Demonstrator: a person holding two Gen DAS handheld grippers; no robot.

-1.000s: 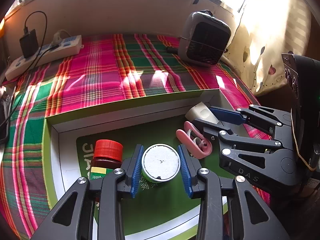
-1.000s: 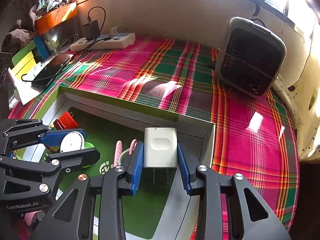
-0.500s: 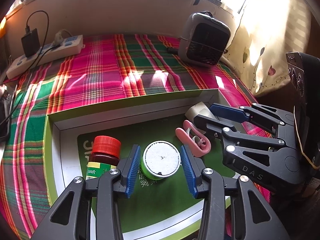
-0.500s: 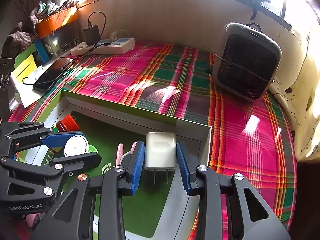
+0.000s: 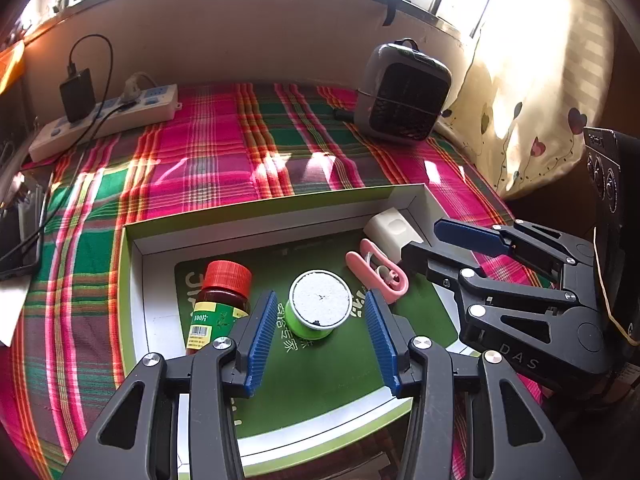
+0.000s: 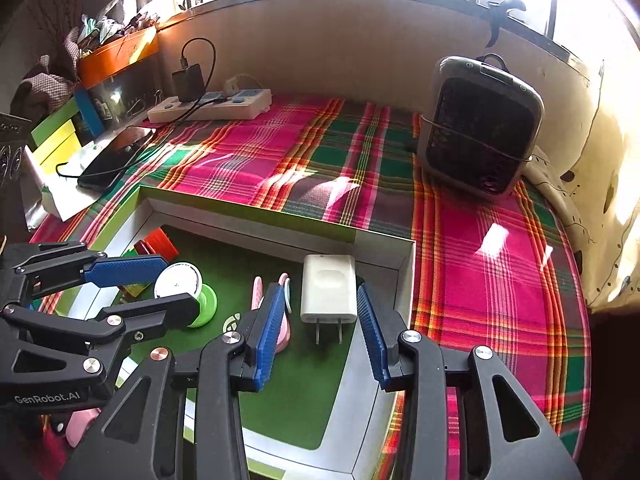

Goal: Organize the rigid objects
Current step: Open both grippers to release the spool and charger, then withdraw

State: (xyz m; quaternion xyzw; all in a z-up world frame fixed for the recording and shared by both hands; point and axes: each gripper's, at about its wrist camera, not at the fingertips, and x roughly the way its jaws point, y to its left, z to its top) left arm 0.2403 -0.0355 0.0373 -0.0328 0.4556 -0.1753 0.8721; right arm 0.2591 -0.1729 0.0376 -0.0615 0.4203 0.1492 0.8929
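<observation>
A shallow green-lined box (image 5: 256, 210) (image 6: 384, 240) lies on the plaid cloth. In it stand a brown bottle with a red cap (image 5: 222, 300), a green tub with a white lid (image 5: 320, 300) (image 6: 180, 282), a pink clip (image 5: 378, 272) (image 6: 282, 320) and a white plug adapter (image 5: 390, 232) (image 6: 329, 289). My left gripper (image 5: 320, 338) is open, its pads apart from the tub. My right gripper (image 6: 320, 332) (image 5: 440, 240) is open around the adapter without touching it.
A grey heater (image 5: 404, 92) (image 6: 480, 136) stands at the back right. A white power strip (image 5: 108, 120) (image 6: 212, 106) with a black charger lies at the back left. A phone (image 6: 116, 160) and papers lie left. A cream curtain (image 5: 532, 100) hangs right.
Both grippers opened and drew back. The left let go of the green tub, the right let go of the white adapter; both objects now rest in the box.
</observation>
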